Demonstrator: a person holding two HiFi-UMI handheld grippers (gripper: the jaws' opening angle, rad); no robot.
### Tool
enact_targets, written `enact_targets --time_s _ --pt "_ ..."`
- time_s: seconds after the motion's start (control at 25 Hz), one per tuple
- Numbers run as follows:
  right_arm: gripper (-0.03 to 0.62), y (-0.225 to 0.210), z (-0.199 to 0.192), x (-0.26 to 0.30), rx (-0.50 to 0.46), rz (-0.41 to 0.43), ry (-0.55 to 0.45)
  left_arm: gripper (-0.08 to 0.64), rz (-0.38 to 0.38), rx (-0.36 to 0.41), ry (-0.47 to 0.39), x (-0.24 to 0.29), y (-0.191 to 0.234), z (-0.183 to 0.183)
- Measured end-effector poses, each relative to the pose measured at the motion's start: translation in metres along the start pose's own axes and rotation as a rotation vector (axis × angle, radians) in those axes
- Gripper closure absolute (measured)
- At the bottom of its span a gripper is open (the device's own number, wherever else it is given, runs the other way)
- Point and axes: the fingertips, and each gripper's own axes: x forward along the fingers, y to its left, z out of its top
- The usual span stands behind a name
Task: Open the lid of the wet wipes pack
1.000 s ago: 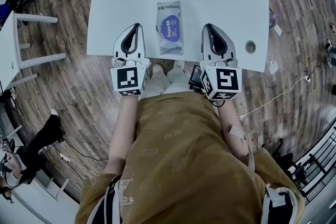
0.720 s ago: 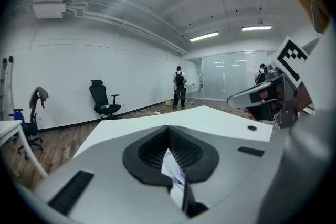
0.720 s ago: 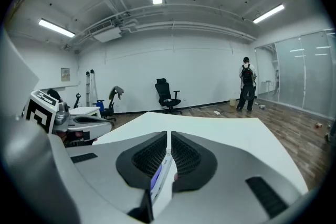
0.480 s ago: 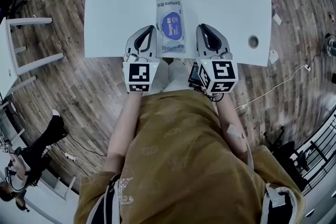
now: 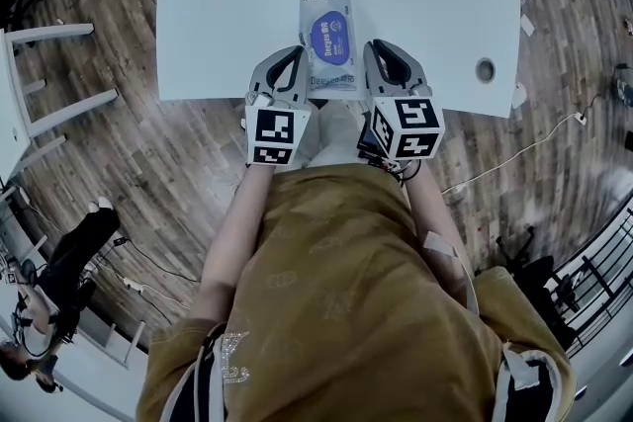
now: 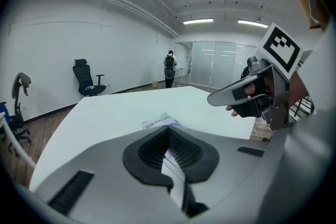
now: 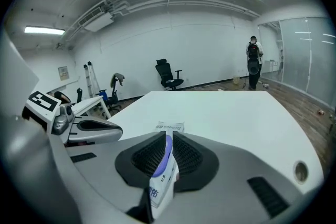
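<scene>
The wet wipes pack [image 5: 329, 37] lies flat on the white table [image 5: 218, 5] near its front edge, its blue oval lid [image 5: 329, 35] facing up and closed. My left gripper [image 5: 297, 51] sits just left of the pack's near end, jaws shut on nothing. To the right of that same end is my right gripper [image 5: 374, 45], also shut and empty. In the left gripper view the pack [image 6: 155, 123] shows just past the left gripper [image 6: 169, 129], with the right gripper [image 6: 247, 94] alongside. The right gripper view shows the pack [image 7: 169, 127] ahead of the right gripper [image 7: 168, 135].
A round cable hole [image 5: 485, 70] sits near the table's front right corner. Another white desk [image 5: 40, 104] stands to the left on the wood floor. A cable [image 5: 534, 148] runs across the floor at right. An office chair [image 6: 86, 78] and a person [image 6: 169, 65] are far off.
Both grippers have moved inward and forward from wide of the pack to close beside its near end. The pack has not moved on the table.
</scene>
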Motion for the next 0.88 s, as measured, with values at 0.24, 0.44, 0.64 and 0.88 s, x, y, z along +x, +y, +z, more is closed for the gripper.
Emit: enact_targets --time_s 0.24,0.44,0.64,0.88 --pt "0.538 0.010 -0.022 0.016 0.028 0.049 0.096 0.558 -0.053 0.007 0.060 0.006 -0.016 -0.018" --pt "0.538 0.011 -0.034 0.027 0.050 0.091 0.143 0.558 -0.074 -0.007 0.122 0.019 -0.028 -0.036" --pt "0.538 0.013 -0.045 0.038 0.053 0.082 0.189 0.558 -0.098 0.018 0.196 0.026 -0.036 -0.050" --pt "0.538 0.013 -0.054 0.048 0.047 0.063 0.245 0.558 -0.151 0.015 0.305 0.026 -0.047 -0.073"
